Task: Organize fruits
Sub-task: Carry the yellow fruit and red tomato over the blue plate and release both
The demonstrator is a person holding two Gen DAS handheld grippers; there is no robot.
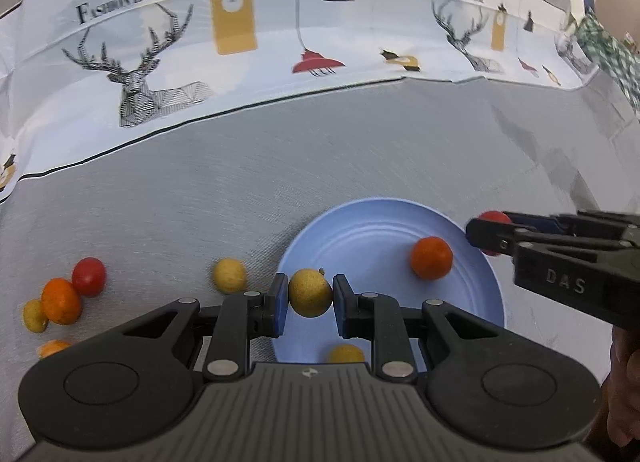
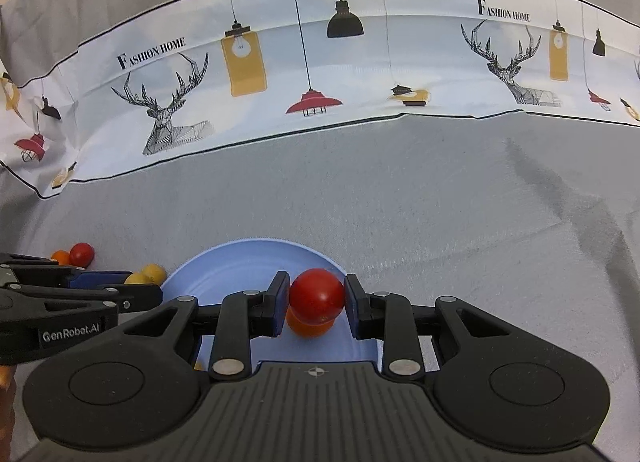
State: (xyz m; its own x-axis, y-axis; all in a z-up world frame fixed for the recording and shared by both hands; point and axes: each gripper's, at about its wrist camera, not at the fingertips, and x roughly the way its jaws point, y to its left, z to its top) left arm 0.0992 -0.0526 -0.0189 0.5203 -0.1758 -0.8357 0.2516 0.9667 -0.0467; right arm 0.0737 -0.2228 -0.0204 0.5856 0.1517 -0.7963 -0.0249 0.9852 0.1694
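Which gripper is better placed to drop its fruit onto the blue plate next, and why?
Probably the right. The right gripper holds the red fruit over the blue plate, above an orange fruit. The left gripper holds its yellow fruit only at the plate's near rim.

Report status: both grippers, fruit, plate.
Left gripper shut on yellow fruit, over blue plate edge. Right gripper shut on red fruit, above orange fruit on plate. Nothing blocking; loose fruit left on cloth.
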